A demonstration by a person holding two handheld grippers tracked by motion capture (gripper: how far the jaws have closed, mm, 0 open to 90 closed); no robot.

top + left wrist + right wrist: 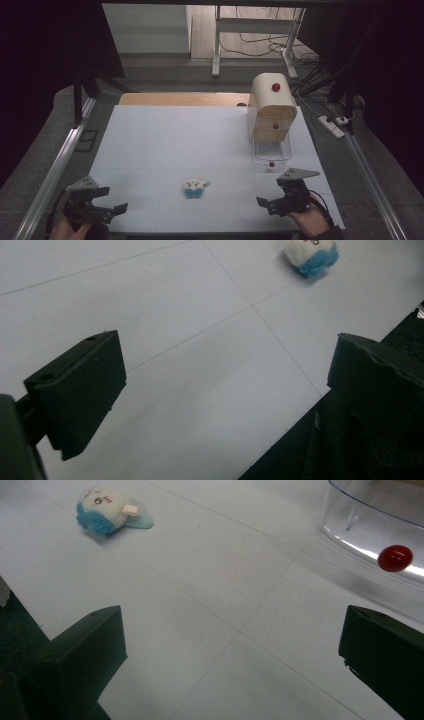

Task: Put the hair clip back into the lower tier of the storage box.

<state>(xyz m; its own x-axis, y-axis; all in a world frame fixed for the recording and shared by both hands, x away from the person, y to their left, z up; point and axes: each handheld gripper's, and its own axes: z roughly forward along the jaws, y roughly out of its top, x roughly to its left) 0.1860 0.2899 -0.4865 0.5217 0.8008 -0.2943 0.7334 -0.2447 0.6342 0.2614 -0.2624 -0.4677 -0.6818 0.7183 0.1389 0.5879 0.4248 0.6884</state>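
In the high view the small plush toy, white with a blue fringe, lies alone on the pale table at lower centre of the frame, roughly midway between the two claws and touching neither, which leaves it reachable from either side. The left claw sits at the lower left corner of the frame near the table's front edge, its jaws spread wide with nothing between them; in the left gripper view the toy shows far off at the top right edge. The right claw rests at lower right, likewise spread and empty, and in the right gripper view the toy lies at upper left, well apart from the jaws. At upper right of the high view stands a small cream drawer cabinet with red knobs; its bottom clear drawer is pulled out toward the person, its red knob close to the right claw. Judging from this layout, the drawer is open to receive the toy, and both claws are held wide, ready for a pick-up. The right claw looks better placed, lying between toy and drawer.
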